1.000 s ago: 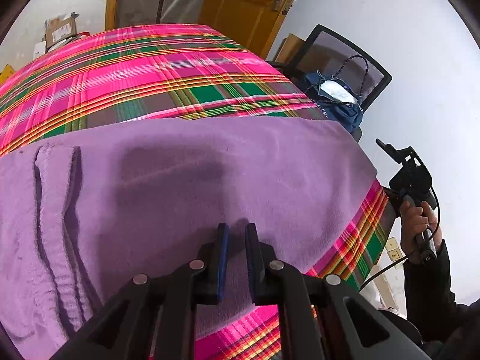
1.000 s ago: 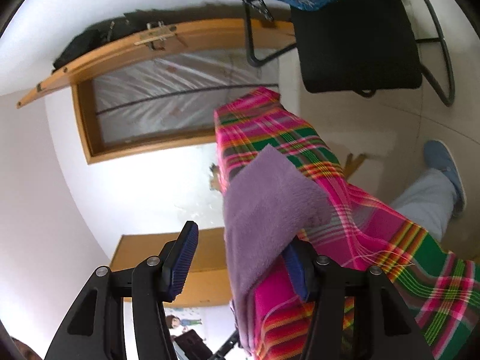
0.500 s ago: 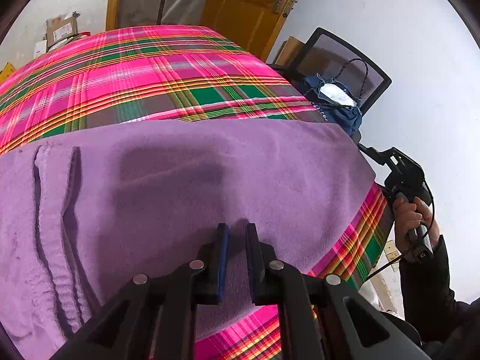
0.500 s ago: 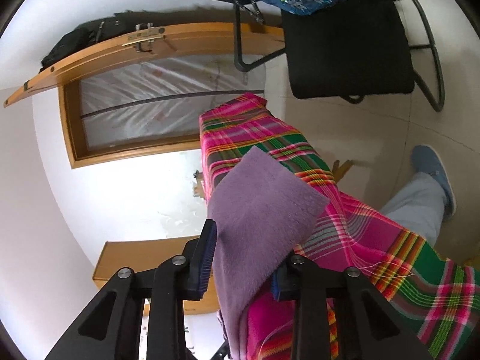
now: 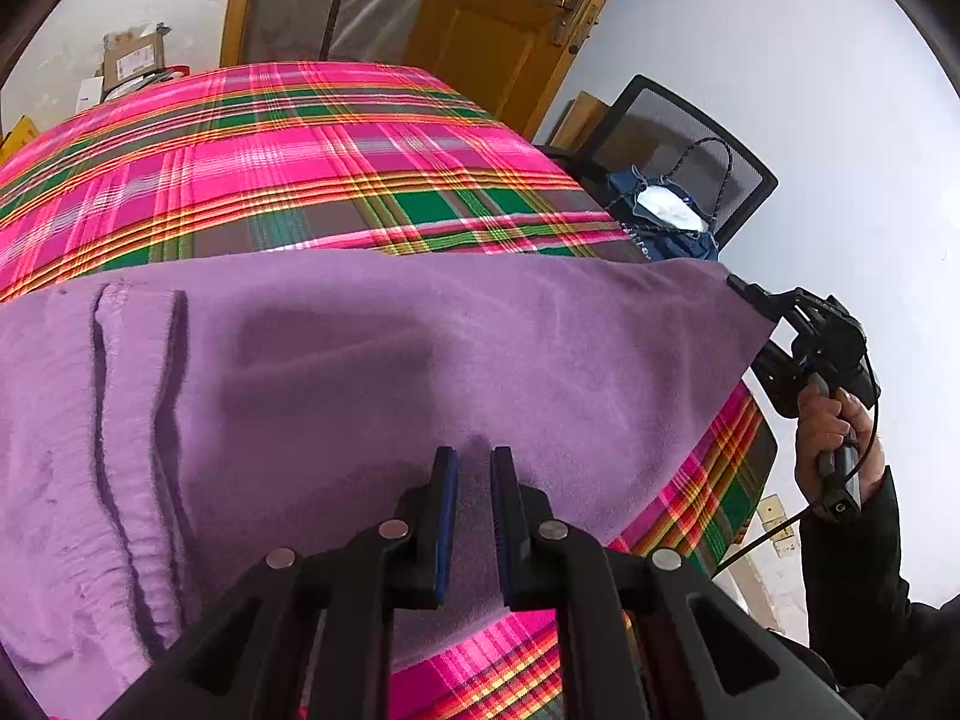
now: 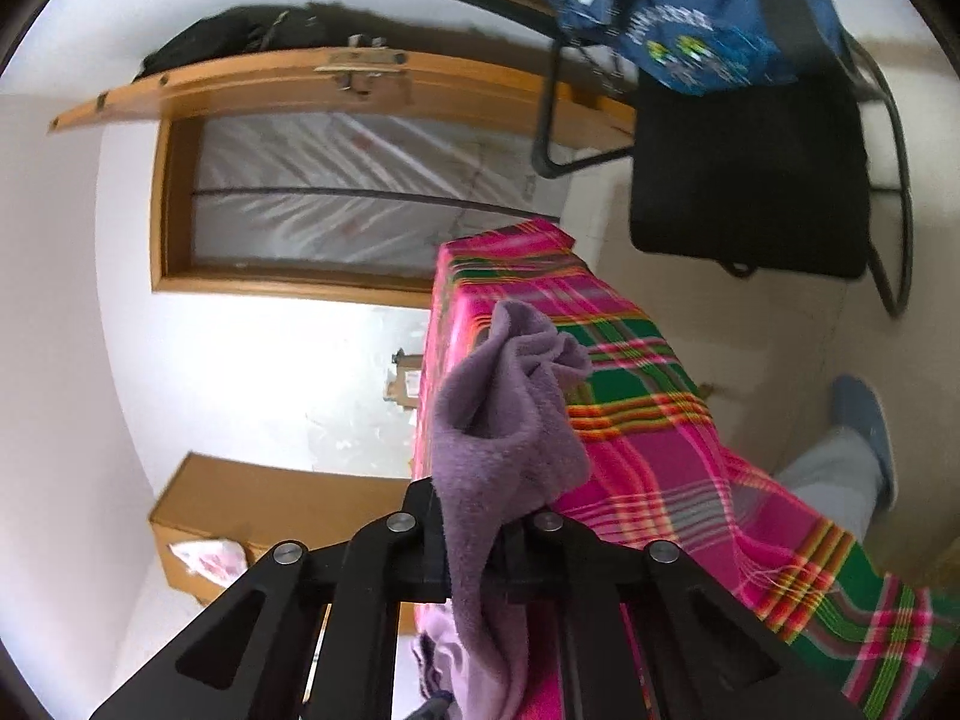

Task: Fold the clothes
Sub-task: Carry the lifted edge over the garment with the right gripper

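Purple fleece, a soft thick garment [image 5: 372,372], lies spread flat over the pink-and-green plaid tablecloth [image 5: 300,180], its near edge hanging over the table's front, so the folding looks barely begun, with no completed fold showing. The right gripper [image 6: 480,531] is closing its jaws on the garment's corner at the cloth's right end, the fleece bunched between them and lifted off the plaid. The left gripper [image 5: 474,516] holds its jaws nearly together around a ridge of fleece at the near edge, though whether they truly pinch it I cannot tell.
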Demonstrator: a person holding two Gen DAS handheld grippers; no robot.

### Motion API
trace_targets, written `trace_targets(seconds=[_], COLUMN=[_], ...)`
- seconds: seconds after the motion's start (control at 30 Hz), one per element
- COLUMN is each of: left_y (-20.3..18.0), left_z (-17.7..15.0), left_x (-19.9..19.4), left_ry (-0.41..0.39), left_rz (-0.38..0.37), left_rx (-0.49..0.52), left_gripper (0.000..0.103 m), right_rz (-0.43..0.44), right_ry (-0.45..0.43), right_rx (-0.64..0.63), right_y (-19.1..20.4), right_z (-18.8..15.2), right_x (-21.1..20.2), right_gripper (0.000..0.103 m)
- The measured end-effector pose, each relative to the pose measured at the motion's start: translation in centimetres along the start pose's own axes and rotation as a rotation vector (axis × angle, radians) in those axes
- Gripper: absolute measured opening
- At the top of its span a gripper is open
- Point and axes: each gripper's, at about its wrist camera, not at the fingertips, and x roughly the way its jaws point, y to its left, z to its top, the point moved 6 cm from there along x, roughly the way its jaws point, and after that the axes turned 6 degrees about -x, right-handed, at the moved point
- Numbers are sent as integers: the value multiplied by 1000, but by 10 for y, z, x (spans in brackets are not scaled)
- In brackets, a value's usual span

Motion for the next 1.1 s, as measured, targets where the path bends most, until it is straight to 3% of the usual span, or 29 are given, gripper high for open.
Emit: trace_targets(seconds=[0.47,0.73,1.1], left_y=[-1,-16,2], left_z=[3,10,11], left_x=[-12,-18,-36], left_ry=[-38,-68,-112], left_rz=[-33,-67,-65], left_rx=[1,41,-10], left_gripper=[10,10,10], right_rz=[36,57,58], right_ry=[54,97,210], right_rx=[-257,-328,-465], right_y=[92,125,166], right_z=[-17,-29,-69], right_x=[6,16,52], right_gripper=[9,9,10])
